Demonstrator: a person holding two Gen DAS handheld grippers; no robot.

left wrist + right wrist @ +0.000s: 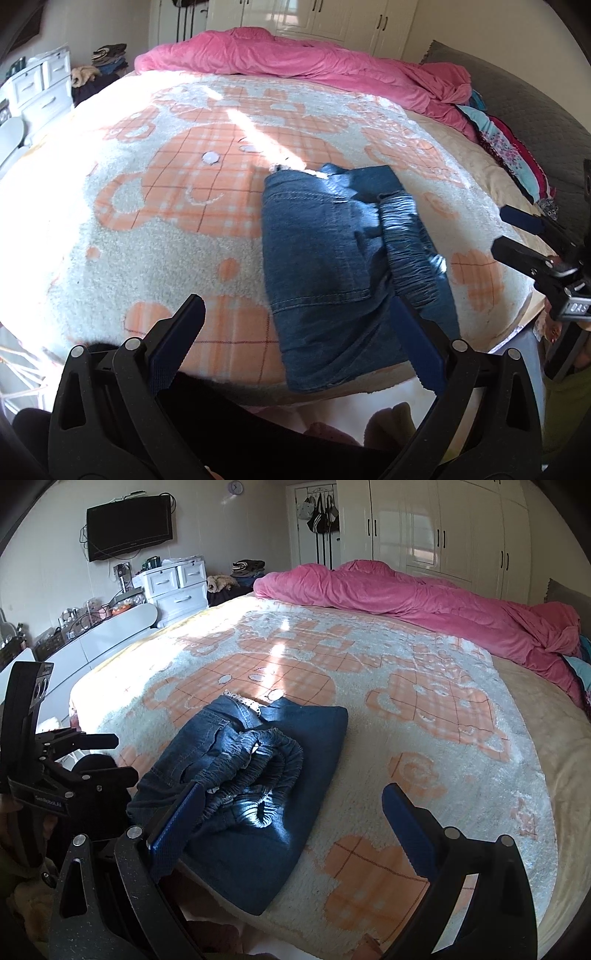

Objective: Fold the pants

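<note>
Denim pants (255, 775) folded at blanket's (424, 738) near edge — far side bare.

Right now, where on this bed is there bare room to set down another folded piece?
The patterned blanket lies bare between the folded jeans and the pink duvet, and again left of the jeans toward the drawers. It is crowded along the headboard side, where the duvet and colourful clothes pile up.
</note>
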